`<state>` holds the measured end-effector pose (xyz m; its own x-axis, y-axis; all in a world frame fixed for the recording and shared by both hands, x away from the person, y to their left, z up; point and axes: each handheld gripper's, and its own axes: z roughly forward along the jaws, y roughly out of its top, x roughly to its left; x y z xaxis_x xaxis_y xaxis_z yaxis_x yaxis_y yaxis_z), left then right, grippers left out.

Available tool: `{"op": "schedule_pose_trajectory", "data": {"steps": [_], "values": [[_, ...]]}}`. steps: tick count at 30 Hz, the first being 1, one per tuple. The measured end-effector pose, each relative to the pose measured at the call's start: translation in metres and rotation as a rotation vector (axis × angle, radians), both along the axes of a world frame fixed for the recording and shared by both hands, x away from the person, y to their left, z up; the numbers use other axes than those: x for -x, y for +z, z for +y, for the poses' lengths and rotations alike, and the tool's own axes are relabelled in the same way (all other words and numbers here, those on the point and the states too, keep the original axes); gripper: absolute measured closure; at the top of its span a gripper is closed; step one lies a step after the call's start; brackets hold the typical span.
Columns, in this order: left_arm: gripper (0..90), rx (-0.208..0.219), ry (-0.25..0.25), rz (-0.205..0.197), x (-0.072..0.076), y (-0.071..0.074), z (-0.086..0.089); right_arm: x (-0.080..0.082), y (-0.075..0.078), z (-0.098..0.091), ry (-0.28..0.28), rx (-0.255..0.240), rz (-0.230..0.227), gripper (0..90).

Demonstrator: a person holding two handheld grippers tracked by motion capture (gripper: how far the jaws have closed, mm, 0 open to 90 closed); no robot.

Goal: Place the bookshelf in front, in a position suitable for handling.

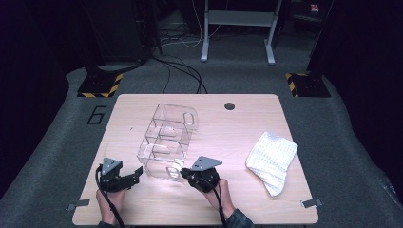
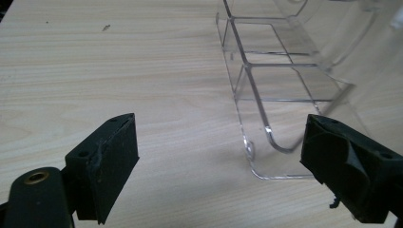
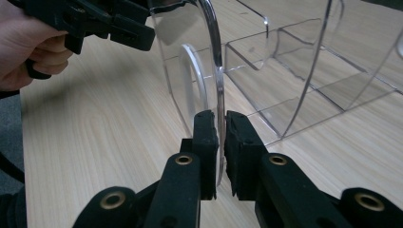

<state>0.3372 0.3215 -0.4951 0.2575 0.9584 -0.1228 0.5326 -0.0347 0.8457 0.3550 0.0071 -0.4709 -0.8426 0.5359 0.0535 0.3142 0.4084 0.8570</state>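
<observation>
My right gripper [image 3: 221, 142] jaws clamped on the clear organizer [image 1: 167, 137] end wall, my left gripper [image 2: 223, 161] jaws wide, empty, at its nine o'clock, white cloth [image 1: 272, 159] at three o'clock on the surface [image 1: 237, 137]

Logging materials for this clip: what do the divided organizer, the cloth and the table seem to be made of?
Organizer: clear, glossy rigid plastic, likely acrylic; the tabletop shows through its walls and the edges glint. Cloth: white woven fabric with a waffle-like grid, matte, lying folded and soft. Table: pale wood-grain surface, smooth; possibly laminate rather than solid wood.

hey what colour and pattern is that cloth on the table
The cloth is white with a fine grid or waffle pattern, seen best in the high view.
</observation>
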Motion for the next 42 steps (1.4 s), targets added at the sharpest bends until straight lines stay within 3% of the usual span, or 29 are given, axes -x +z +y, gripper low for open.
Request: {"op": "schedule_pose_trajectory", "data": {"steps": [3, 4, 6, 7, 12, 15, 16, 17, 21, 22, 23, 24, 25, 30, 31, 32, 37, 42], "values": [[12.1, -0.005, 0.008, -0.016, 0.005, 0.000, 0.000, -0.004, -0.001, 0.013, 0.022, 0.005, 0.012, 82.3], [12.2, -0.003, 0.008, -0.021, 0.008, 0.001, 0.000, -0.005, 0.001, 0.016, 0.040, -0.003, 0.014, 71.2], [12.2, 0.003, 0.001, -0.032, 0.014, 0.001, -0.002, -0.006, 0.002, 0.015, 0.050, -0.009, 0.015, 69.3], [12.2, 0.007, 0.001, -0.048, 0.016, 0.001, -0.005, -0.007, 0.003, 0.008, 0.051, -0.027, 0.020, 63.4], [12.2, -0.008, -0.062, -0.046, 0.028, 0.000, -0.022, -0.014, 0.007, -0.014, 0.032, -0.056, 0.008, 57.0], [13.3, -0.012, -0.081, -0.094, 0.034, 0.001, -0.035, -0.022, 0.010, -0.038, -0.060, -0.077, 0.019, 55.4], [13.3, -0.013, -0.094, -0.088, 0.037, 0.003, -0.039, -0.022, 0.010, -0.038, -0.060, -0.077, 0.019, 55.4], [14.8, -0.011, -0.099, -0.110, 0.039, 0.003, -0.043, -0.027, 0.010, -0.048, -0.089, -0.078, 0.024, 55.4], [15.2, -0.022, -0.155, -0.109, 0.045, 0.005, -0.059, -0.032, 0.010, -0.059, -0.125, -0.076, 0.033, 54.9], [15.2, -0.006, -0.161, -0.112, 0.046, 0.004, -0.065, -0.035, 0.010, -0.066, -0.152, -0.077, 0.042, 54.5], [15.2, -0.003, -0.166, -0.127, 0.046, 0.003, -0.069, -0.035, 0.010, -0.066, -0.152, -0.077, 0.042, 54.5], [15.2, -0.008, -0.194, -0.103, 0.047, 0.004, -0.072, -0.037, 0.010, -0.068, -0.155, -0.074, 0.036, 54.3], [15.2, -0.007, -0.195, -0.119, 0.048, 0.003, -0.078, -0.037, 0.010, -0.070, -0.170, -0.073, 0.041, 53.8], [19.7, -0.031, -0.275, -0.117, 0.051, 0.004, -0.094, -0.046, 0.006, -0.080, -0.200, -0.063, 0.050, 53.8], [19.7, -0.034, -0.276, -0.135, 0.051, 0.003, -0.098, -0.046, 0.006, -0.080, -0.200, -0.063, 0.050, 53.8], [20.9, -0.042, -0.294, -0.124, 0.051, 0.003, -0.100, -0.047, 0.006, -0.080, -0.207, -0.062, 0.057, 53.8], [28.8, -0.048, -0.308, -0.133, 0.041, -0.002, -0.116, -0.059, 0.004, -0.080, -0.225, -0.058, 0.055, 53.6], [34.1, -0.037, -0.271, -0.149, 0.031, -0.006, -0.125, -0.066, 0.002, -0.080, -0.233, -0.058, 0.067, 53.6]]}}
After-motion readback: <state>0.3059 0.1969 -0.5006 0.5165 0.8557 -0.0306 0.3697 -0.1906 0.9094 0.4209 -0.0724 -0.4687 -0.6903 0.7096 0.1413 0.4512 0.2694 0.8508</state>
